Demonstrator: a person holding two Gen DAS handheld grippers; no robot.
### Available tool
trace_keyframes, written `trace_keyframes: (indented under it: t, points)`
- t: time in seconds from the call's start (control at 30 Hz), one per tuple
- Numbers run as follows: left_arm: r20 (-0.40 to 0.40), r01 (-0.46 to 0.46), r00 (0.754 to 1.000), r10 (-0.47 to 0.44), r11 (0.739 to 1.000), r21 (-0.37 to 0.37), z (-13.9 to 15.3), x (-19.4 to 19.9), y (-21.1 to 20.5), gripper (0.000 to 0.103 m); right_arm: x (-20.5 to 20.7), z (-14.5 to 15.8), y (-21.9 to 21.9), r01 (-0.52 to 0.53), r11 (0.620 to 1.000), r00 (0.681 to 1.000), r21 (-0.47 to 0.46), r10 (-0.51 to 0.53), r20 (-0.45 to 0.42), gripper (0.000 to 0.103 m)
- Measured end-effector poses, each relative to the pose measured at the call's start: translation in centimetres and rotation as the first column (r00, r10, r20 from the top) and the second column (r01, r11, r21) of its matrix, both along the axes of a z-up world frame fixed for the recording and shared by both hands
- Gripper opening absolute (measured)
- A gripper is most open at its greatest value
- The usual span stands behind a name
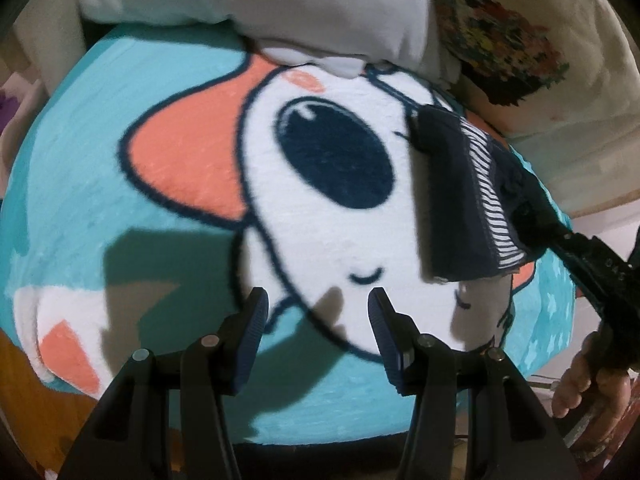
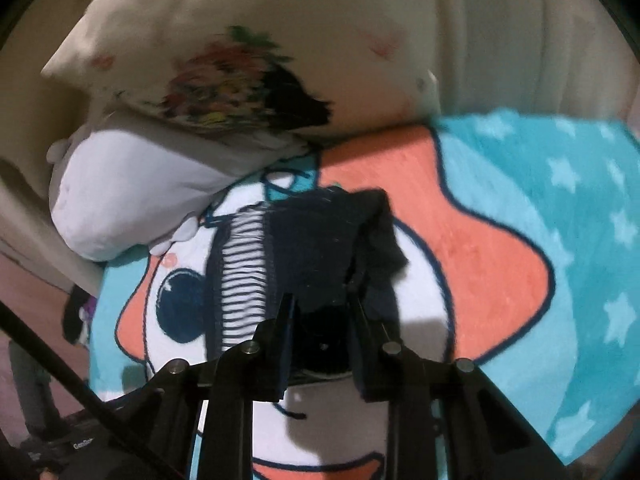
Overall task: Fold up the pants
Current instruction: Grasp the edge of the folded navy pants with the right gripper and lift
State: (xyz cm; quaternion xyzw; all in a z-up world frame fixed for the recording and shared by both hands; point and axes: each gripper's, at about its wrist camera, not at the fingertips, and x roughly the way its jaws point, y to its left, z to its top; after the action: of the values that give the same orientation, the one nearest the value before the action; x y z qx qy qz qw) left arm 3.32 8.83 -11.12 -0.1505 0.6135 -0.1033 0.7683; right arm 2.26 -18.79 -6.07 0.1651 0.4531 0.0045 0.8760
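The right tongs (image 2: 322, 312) pinch a bunched edge of the dark navy pants (image 2: 316, 248), holding the small garment draped above a cartoon-print fleece blanket (image 2: 500, 248) spread on a bed, while the left tongs (image 1: 316, 312) hang spread and empty over the blanket's white cartoon face. In the left wrist view the pants (image 1: 456, 204) hang at about three o'clock from the empty tongs, well apart from them, their blue-and-white striped panel (image 1: 486, 196) facing the camera and the person's hand (image 1: 588, 376) gripping the right tool at four o'clock. A white pillow (image 1: 248, 0) lies at twelve o'clock on the far edge of the blanket, with a printed cream pillow (image 1: 532, 32) at one o'clock beside it. The folding appears barely begun: the garment is rumpled and mostly hanging in the air, no neat crease shows, and it seemingly has yet to be laid flat, halved and squared off.
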Motion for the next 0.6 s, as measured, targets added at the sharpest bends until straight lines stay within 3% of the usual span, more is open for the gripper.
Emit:
trace_keyframes:
  t: [0.23, 0.43, 0.6]
  points:
    - [-0.011, -0.092, 0.996, 0.092, 0.996, -0.010, -0.5, -1.0, 4.7, 0.051, 1.9, 1.4, 6.5, -0.168, 0.986, 0.985, -0.024, 0.169, 0.027, 0.019]
    - [-0.030, -0.193, 0.981, 0.193, 0.981, -0.005, -1.0, -2.3, 9.2, 0.051, 4.5, 1.4, 14.3, -0.328, 0.942, 0.943, -0.069, 0.331, 0.032, 0.019]
    - [-0.040, -0.251, 0.967, 0.251, 0.968, 0.000, -1.4, -3.5, 11.7, 0.051, 5.7, -0.3, 22.0, -0.506, 0.860, 0.862, -0.063, 0.507, -0.004, 0.019]
